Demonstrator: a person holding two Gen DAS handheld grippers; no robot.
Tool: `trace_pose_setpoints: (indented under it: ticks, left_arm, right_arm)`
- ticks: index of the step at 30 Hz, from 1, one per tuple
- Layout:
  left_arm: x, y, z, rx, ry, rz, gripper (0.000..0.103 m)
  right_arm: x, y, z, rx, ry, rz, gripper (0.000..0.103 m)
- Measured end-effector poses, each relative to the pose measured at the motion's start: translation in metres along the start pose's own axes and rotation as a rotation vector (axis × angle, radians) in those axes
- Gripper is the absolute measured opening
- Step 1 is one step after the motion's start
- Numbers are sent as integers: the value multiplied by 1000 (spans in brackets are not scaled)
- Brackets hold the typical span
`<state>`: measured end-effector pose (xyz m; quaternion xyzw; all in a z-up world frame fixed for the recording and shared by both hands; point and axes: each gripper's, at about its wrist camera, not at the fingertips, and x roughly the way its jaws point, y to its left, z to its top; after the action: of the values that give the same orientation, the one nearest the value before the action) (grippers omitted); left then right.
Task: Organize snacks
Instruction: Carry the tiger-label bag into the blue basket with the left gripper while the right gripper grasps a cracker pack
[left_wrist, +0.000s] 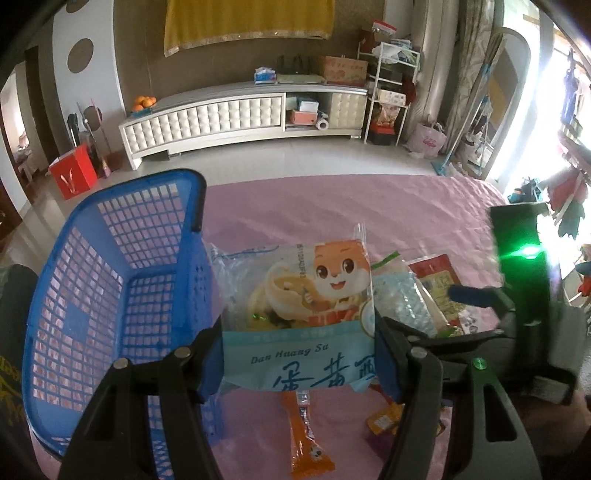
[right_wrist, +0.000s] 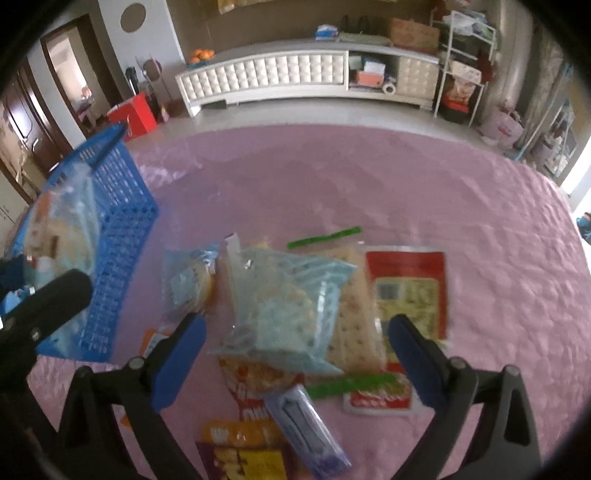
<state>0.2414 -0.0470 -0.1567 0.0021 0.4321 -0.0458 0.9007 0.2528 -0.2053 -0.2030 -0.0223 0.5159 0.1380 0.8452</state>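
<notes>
My left gripper (left_wrist: 299, 358) is shut on a light-blue snack bag with a cartoon tiger (left_wrist: 306, 306), held above the pink cloth just right of the blue plastic basket (left_wrist: 110, 280). The same bag shows blurred at the left of the right wrist view (right_wrist: 62, 229), beside the basket (right_wrist: 118, 221). My right gripper (right_wrist: 295, 350) is open and empty, hovering over a pile of snacks: a pale blue bag (right_wrist: 284, 295), a cracker pack (right_wrist: 354, 314) and a red packet (right_wrist: 410, 288).
An orange stick snack (left_wrist: 306, 435) and orange wrappers (left_wrist: 384, 421) lie under the left gripper. A purple-blue bar (right_wrist: 306, 428) and yellow packet (right_wrist: 243, 454) lie near the right gripper. The pink cloth (right_wrist: 406, 184) stretches behind; a white cabinet (left_wrist: 236, 114) stands far off.
</notes>
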Motion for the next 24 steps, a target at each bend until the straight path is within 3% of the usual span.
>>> trace_pose_setpoints:
  ticks: [2, 5, 8, 15, 24]
  left_arm:
    - [3, 0, 0, -4, 5, 5, 64]
    - [6, 0, -2, -6, 8, 0, 64]
    - [7, -2, -3, -7, 13, 1, 64]
    - [-14, -4, -8, -15, -13, -16, 64]
    - [-77, 7, -14, -26, -80, -18, 64]
  right_arm:
    - [14, 1, 1, 10, 21, -4, 85]
    - [34, -4, -3, 36, 62, 39, 80]
    - [27, -1, -5, 6, 8, 18, 68]
    - [-24, -16, -17, 62, -86, 44, 67]
    - [-116, 4, -31, 31, -209, 41, 67]
